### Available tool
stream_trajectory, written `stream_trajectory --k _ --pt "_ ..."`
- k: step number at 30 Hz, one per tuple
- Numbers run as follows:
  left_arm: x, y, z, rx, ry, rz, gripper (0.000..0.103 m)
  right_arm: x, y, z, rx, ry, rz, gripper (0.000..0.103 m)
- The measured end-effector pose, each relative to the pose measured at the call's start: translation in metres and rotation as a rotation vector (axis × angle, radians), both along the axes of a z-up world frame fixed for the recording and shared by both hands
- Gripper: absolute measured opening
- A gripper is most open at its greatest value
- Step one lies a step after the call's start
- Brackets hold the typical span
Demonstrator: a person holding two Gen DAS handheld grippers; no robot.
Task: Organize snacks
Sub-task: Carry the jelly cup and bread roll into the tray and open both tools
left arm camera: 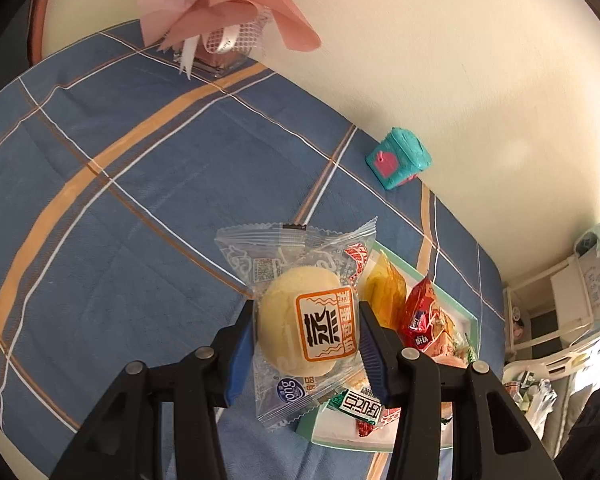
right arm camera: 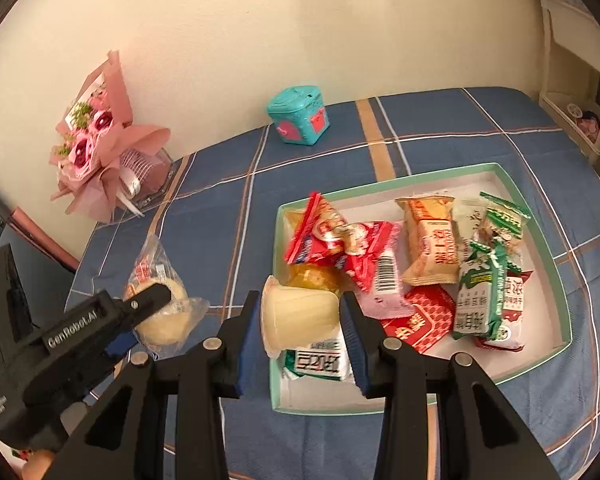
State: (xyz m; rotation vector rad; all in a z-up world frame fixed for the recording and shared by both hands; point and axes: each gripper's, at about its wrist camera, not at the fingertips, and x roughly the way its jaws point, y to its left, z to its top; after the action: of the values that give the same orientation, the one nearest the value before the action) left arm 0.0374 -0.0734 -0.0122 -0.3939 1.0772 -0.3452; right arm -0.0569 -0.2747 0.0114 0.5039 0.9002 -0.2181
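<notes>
Left to right: the left gripper (left arm camera: 306, 344), pitched steeply down, has its fingers (left arm camera: 240, 354) clamped on a wrapped bun (left arm camera: 300, 320) over the plaid surface (left arm camera: 100, 220) beside the tray (right arm camera: 556, 264). The right gripper (right arm camera: 300, 320), likewise tilted, pinches a pudding cup (right arm camera: 298, 314) above the tray's near-left corner, apparently bound for the snacks (right arm camera: 428, 248) inside.

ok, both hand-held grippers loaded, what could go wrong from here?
1. The left hand-held gripper pinches the wrapped bun through loose film, so it might slip.
2. The right hand-held gripper squeezes a jelly cup, which may deform or pop out.
3. The tray looks crowded; added snacks might pile up.
</notes>
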Motion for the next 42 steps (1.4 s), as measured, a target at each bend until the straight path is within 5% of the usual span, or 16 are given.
stream_trajectory --k 23,42 --pt "-0.036 -0.113 -0.009 0.122 -0.059 -0.371 0.051 -0.026 -0.095 -0.029 0.048 0.095 -0.250 0.041" --pt "-0.041 -0.143 -0.028 0.111 -0.033 -0.485 0.054 -0.022 -0.098 -0.044 0.065 0.125 -0.257 0.041"
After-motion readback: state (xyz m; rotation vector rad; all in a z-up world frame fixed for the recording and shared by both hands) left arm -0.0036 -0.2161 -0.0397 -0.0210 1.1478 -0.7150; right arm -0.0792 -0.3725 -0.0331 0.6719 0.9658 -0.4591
